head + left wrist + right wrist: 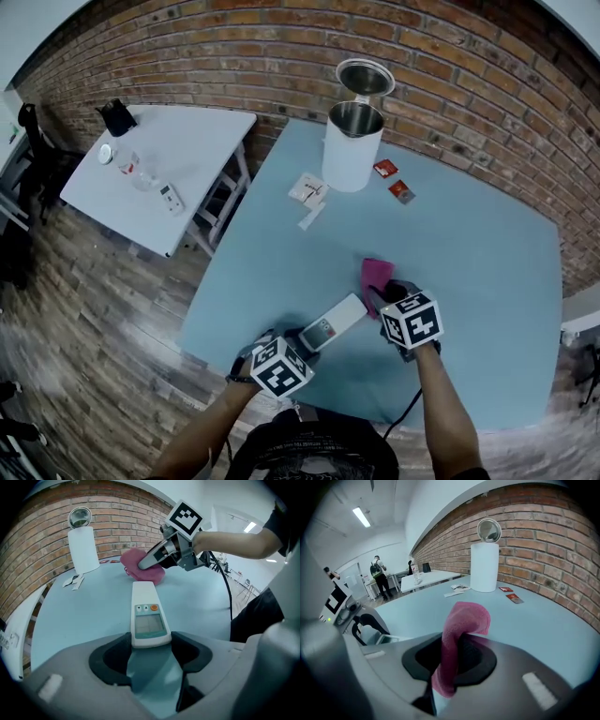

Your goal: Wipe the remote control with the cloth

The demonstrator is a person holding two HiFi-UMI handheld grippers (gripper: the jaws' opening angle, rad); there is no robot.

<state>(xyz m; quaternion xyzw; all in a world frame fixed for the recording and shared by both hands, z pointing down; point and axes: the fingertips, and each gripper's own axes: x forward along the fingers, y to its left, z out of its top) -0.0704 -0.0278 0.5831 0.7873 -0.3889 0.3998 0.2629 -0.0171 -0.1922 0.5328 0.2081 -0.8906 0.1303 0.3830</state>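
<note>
Remote control (pixel 147 611), white with a small screen and an orange button, lay along the blue table (pixel 469 262). Its near end sat between the jaws of the left gripper (pixel 150 656), which were clamped on its sides. The far end pointed away from that gripper, toward the cloth. Likely held this way to pin the remote so it would not slide under wiping, with screen and buttons facing up and exposed.

Right gripper (pixel 459 658) was closed on the pink cloth (pixel 466 620). The cloth was pinched in its middle, with a fold bulging out ahead of the jaws and a tail hanging below them. That fold gave a soft pad ahead of the hard jaw tips, presumably so only fabric would meet the remote.

From the left gripper view, the cloth rested on the table just beyond the remote's far tip. Whether they touched was unclear. Judged: wipe set up, stroke along the remote not yet evident.
</note>
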